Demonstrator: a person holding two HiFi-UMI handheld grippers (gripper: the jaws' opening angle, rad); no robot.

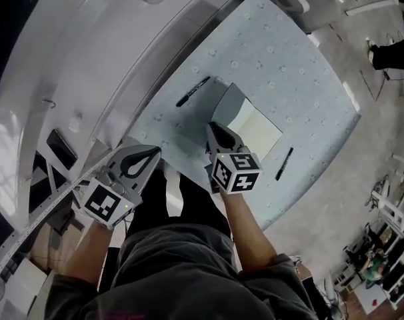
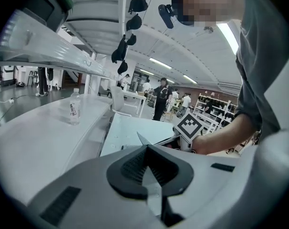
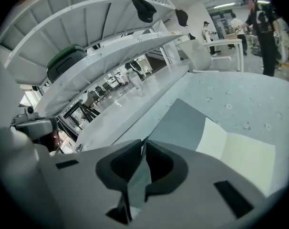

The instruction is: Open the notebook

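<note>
The notebook lies on the pale blue patterned tablecloth (image 1: 289, 65), its white first page (image 1: 259, 129) showing. Its grey cover (image 1: 230, 102) stands tilted up off the page at the left. My right gripper (image 1: 212, 125) is at the cover's near edge. In the right gripper view the cover (image 3: 182, 123) runs down into the narrow slit between the jaws of the right gripper (image 3: 142, 144), which are closed on that edge, with the page (image 3: 240, 151) to the right. My left gripper (image 1: 155, 153) hovers at the table's near left edge, apart from the notebook; it (image 2: 147, 149) is shut and holds nothing.
A black pen (image 1: 193, 91) lies beyond the notebook and a second pen (image 1: 284, 163) lies to its right. A white curved counter (image 1: 89, 52) borders the table on the left, with a water bottle (image 2: 74, 106) on it. People (image 2: 161, 97) stand far off.
</note>
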